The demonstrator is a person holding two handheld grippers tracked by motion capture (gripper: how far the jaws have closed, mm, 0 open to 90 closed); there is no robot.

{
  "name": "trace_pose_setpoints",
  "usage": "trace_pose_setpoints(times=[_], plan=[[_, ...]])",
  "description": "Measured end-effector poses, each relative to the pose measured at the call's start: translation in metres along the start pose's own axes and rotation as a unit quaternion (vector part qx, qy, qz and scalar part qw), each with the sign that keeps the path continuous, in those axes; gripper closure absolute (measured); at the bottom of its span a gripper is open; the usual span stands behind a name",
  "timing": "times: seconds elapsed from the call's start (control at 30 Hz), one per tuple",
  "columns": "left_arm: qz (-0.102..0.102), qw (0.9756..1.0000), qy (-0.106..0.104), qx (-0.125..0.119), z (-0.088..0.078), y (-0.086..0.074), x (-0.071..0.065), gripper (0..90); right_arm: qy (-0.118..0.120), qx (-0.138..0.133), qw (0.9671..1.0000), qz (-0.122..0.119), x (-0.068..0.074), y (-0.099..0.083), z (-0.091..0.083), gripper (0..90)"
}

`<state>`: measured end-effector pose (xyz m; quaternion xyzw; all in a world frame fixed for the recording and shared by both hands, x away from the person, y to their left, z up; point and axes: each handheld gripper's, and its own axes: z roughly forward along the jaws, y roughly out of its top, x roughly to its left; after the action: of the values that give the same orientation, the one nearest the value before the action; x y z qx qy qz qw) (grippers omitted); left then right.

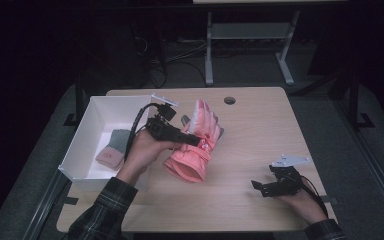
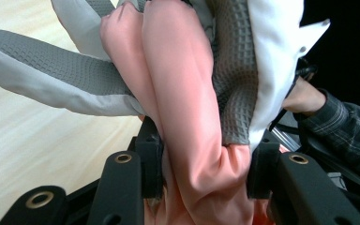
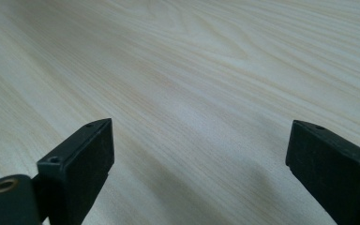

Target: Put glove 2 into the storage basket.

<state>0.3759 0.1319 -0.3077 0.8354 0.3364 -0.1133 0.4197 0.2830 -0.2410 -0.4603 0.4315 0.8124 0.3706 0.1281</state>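
Left tongs (image 1: 196, 142) pinching pink glove (image 1: 196, 150) over table (image 1: 260, 130), right tongs (image 1: 258, 187) spread, well apart

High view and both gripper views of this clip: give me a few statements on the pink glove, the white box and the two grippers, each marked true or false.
1. The left gripper is clamped on the pink padded winter glove. True.
2. The right gripper holds a second glove. False: its jaws stand open and hold nothing, above the light wooden table.
3. The open white rectangular box sits at the table's left edge. True.
4. The white box has nothing in it. False: a grey and pink knitted item lies inside.
5. The pink glove lies inside the box. False: it is outside, to the box's right.
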Motion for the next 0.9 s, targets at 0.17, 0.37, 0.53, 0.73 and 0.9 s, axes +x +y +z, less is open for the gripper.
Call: trace_pose_setpoints(times=[0.17,0.37,0.53,0.73,0.9], plan=[[-0.001,0.9998,0.019,-0.002,-0.03,0.005,0.002,57.9,-0.002,-0.003,1.0,0.0,-0.001,0.0,0.0,7.8],[-0.006,0.9989,0.044,-0.016,-0.063,0.007,0.008,57.9,-0.007,-0.008,0.9999,-0.002,0.001,-0.001,0.002,7.8],[-0.01,0.9977,0.063,-0.022,-0.084,0.005,0.014,57.9,-0.006,-0.009,0.9999,-0.006,0.001,0.0,0.004,7.8],[-0.025,0.9953,0.083,-0.042,-0.12,-0.006,0.028,57.9,-0.008,-0.007,0.9999,-0.002,0.002,-0.001,0.007,7.8],[-0.043,0.9915,0.104,-0.066,-0.145,-0.017,0.042,57.9,-0.01,-0.008,0.9999,0.0,0.001,-0.001,0.006,7.7]])
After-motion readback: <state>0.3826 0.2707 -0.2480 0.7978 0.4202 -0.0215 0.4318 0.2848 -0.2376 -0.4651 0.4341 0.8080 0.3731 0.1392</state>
